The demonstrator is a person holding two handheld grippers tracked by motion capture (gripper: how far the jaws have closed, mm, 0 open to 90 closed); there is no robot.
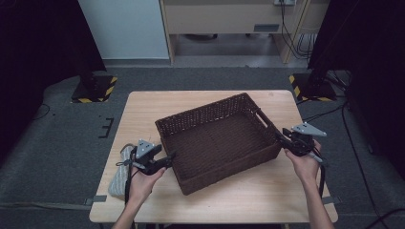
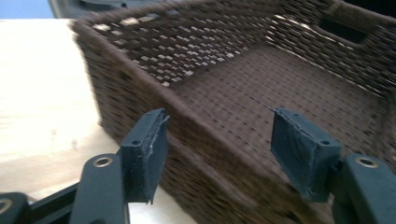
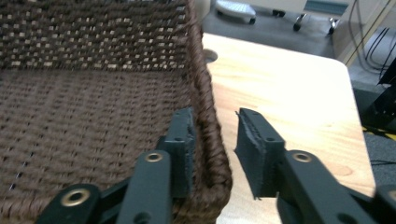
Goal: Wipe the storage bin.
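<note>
A: Left gripper (image 1: 168,157) at the basket's (image 1: 239,162) near-left corner, jaws wide and released. In the left gripper view the rim runs slantwise between the pads (image 2: 152,154), neither one pressing.

B: The basket sits mid-table (image 1: 143,107), skewed, long axis running near-left to far-right. Right gripper (image 1: 282,136) is at the opposite end.

A: There the jaws straddle the rim, inner pad (image 3: 184,149) touching the weave, outer one clear. Not clenched yet. Both sit equally close.
</note>
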